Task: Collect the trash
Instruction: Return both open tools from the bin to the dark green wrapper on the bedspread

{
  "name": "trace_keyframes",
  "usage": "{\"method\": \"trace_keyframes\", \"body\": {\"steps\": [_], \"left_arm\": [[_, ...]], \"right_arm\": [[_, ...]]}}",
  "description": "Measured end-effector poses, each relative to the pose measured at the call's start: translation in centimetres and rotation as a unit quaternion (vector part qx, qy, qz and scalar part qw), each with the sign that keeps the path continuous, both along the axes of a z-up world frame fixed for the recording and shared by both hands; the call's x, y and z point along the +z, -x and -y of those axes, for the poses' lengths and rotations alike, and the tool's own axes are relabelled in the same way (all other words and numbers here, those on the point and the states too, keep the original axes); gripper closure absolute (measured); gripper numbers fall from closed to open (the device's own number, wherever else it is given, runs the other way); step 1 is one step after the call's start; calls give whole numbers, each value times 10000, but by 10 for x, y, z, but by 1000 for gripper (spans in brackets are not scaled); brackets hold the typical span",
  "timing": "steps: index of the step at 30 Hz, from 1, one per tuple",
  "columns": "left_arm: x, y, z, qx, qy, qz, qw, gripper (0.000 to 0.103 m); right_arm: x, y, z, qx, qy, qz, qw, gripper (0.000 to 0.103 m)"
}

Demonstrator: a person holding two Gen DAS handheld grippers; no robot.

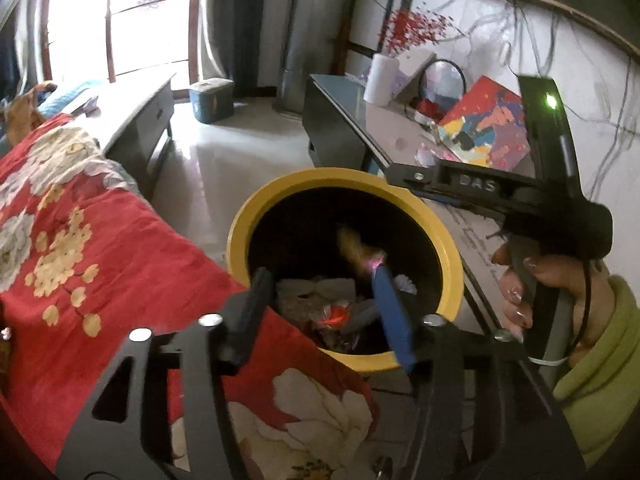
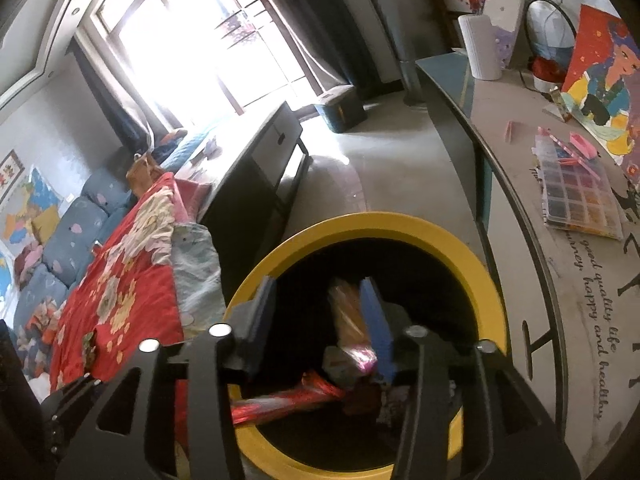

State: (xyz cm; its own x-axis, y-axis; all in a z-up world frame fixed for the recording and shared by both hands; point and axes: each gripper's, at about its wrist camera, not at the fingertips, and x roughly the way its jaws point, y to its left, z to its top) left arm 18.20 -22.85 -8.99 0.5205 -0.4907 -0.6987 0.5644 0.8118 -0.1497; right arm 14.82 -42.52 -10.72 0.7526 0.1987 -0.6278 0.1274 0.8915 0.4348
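Left wrist view: the left gripper [image 1: 320, 300] is released over the yellow bin [image 1: 256, 216]. A blurred wrapper [image 1: 356, 250] sits at the blue pad's tip, at 12 o'clock; contact cannot be judged. Hold both grippers inside the rim until the trash clears.

Right wrist view: the right gripper [image 2: 320, 320] is released; a wrapper [image 2: 348, 316] lies against its blue pad. The bin's depth is dark.

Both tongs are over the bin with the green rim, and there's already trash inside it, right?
Not quite: the bin's rim is yellow, not green, as the right wrist view shows. The rest holds: the left tongs and right tongs are over it, with trash inside.
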Motion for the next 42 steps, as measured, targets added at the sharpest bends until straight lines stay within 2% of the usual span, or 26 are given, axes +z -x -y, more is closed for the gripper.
{"method": "trace_keyframes", "body": {"steps": [3, 8, 25, 42], "left_arm": [[5, 0, -12, 162, 204, 12, 9997, 26], [16, 0, -28, 430, 384, 138, 9982, 14], [37, 10, -77, 1122, 569, 492, 9908, 11], [45, 12, -168, 2156, 676, 775, 9710, 11]], "right_arm": [[1, 0, 2, -53, -1, 22, 10000, 51], [5, 2, -4, -19, 31, 87, 10000, 45], [31, 4, -51, 449, 195, 414, 9979, 33], [48, 13, -135, 1312, 287, 690, 9885, 32]]}}
